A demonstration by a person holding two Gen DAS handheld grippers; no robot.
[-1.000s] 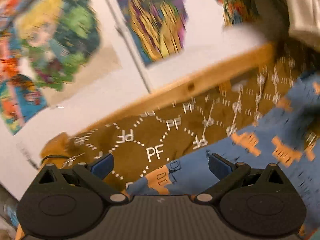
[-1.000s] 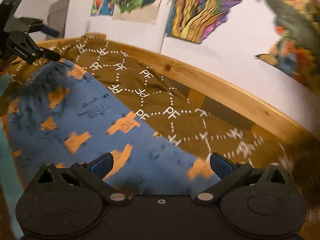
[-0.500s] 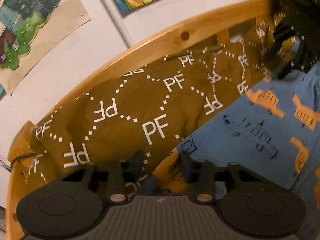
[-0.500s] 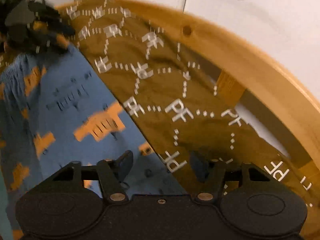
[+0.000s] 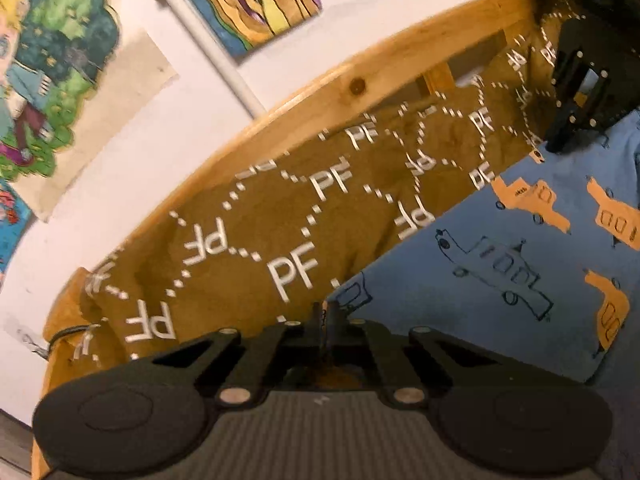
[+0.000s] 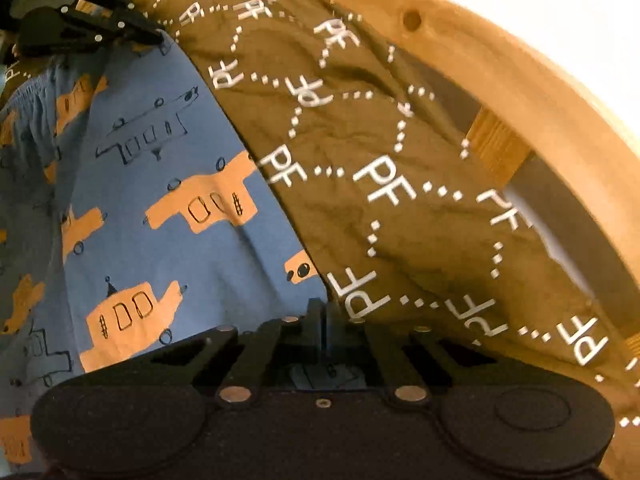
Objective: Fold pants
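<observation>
Left wrist: my left gripper (image 5: 326,320) is clamped on one pair of blue truck-print pants (image 5: 500,264). My right gripper (image 6: 325,320) pinches its other corner, over one brown PF bedspread (image 6: 400,200).

Soft matt cloth pants (image 6: 168,200), creased cloth blanket (image 6: 360,120) — smooth knotted wood bedframe (image 6: 500,60)

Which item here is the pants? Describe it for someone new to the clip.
Find the wooden bed frame and the brown "PF" blanket below it. The pants lie on that blanket: blue cloth printed with orange vehicles, an edge pinched by both tools.
</observation>
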